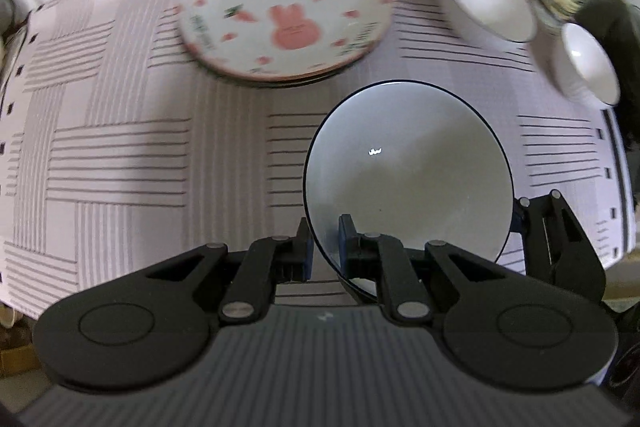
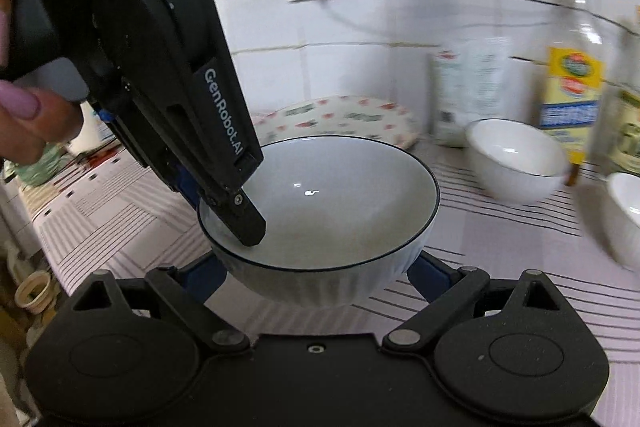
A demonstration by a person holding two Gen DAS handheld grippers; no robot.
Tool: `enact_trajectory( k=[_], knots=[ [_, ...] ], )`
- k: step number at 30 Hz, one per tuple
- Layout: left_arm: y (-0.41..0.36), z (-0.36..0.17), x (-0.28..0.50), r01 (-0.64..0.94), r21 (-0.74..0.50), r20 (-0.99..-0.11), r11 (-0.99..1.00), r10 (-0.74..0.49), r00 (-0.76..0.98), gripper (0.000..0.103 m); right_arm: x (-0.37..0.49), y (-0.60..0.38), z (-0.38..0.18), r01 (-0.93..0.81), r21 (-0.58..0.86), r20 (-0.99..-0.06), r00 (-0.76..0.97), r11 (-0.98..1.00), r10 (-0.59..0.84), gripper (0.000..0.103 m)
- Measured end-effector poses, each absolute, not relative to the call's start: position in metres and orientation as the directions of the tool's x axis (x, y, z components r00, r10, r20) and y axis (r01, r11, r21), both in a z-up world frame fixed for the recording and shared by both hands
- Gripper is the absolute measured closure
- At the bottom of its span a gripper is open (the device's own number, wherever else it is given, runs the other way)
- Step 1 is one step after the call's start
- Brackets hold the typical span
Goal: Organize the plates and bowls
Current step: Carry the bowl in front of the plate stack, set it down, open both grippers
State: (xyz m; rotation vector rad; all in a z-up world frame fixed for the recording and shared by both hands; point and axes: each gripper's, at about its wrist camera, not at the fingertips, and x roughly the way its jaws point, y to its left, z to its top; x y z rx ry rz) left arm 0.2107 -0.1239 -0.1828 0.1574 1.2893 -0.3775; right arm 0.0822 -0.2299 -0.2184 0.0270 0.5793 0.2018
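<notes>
Plates (image 1: 286,3) already in one pile near the far edge of the table (image 1: 120,131), bunny one on top. Looks like that part is done.

Bowls not yet together. Big bowl (image 1: 408,179) with the dark rim near the front edge, maybe lifted a little off the cloth, hard to tell. Two small white bowls (image 1: 486,1) (image 1: 588,65) toward the far right corner, near each other but not stacked, just in front of the bottles (image 2: 572,83).

Left gripper (image 1: 324,247) pinched tight on the near rim of the big bowl, one finger inside and one outside. Right gripper (image 2: 316,279) spread wide, fingers low on both sides of the same bowl, holding nothing; touching the bowl or not, cannot tell.

Probably about half way. Left to do, most likely: big bowl over to the small ones, then all three bowls nested or lined up next to the plate pile.
</notes>
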Motion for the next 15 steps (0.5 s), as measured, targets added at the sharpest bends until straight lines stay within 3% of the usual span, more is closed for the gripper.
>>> enact_trajectory(
  k=[9, 15],
  knots=[
    [-0.105, -0.212, 0.221, 0.334, -0.020, -0.967, 0.942, -0.103, 0.232, 0.091, 0.113, -0.204, -0.245, -0.264, 0.086, -0.579, 0.772, 0.961, 0.264, 0.005],
    [-0.099, -0.218, 0.228, 0.310, -0.046, -0.971, 0.950, -0.115, 0.209, 0.091, 0.122, -0.198, -0.254, -0.290, 0.070, -0.607, 0.747, 0.955, 0.271, 0.006]
  ],
)
